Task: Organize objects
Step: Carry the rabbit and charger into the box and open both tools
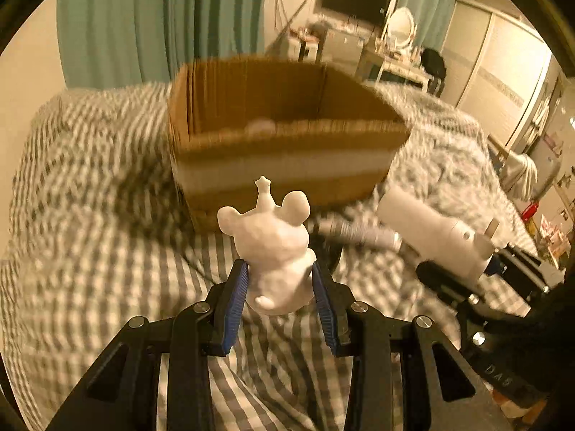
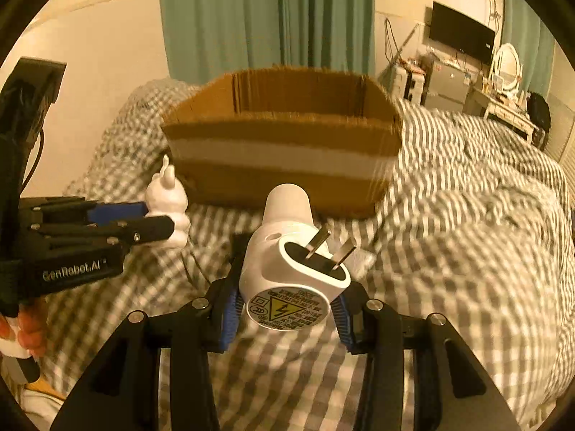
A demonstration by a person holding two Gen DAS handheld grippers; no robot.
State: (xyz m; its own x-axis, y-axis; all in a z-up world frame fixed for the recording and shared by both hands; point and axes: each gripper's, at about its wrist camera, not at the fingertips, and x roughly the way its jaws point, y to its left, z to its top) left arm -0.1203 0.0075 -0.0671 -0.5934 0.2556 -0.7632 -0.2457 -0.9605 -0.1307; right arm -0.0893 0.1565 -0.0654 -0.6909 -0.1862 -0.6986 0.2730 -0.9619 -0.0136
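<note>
My left gripper (image 1: 279, 280) is shut on a white bear figurine (image 1: 273, 248) with a star on its head, held above the bed just in front of an open cardboard box (image 1: 287, 158). My right gripper (image 2: 287, 287) is shut on a white plug-in device (image 2: 291, 251) with two metal prongs pointing up, also held in front of the box (image 2: 284, 151). The left gripper with the figurine (image 2: 169, 204) shows at the left of the right wrist view. The plug device (image 1: 431, 230) shows at the right of the left wrist view. Some pale object lies inside the box, blurred.
The box sits on a bed with a grey checked cover (image 1: 90, 237). Green curtains (image 2: 266, 18) hang behind it. A desk with a mirror (image 1: 399, 32) and a wall television (image 1: 354, 0) stand at the far right. A dark cable (image 2: 194, 265) lies on the cover.
</note>
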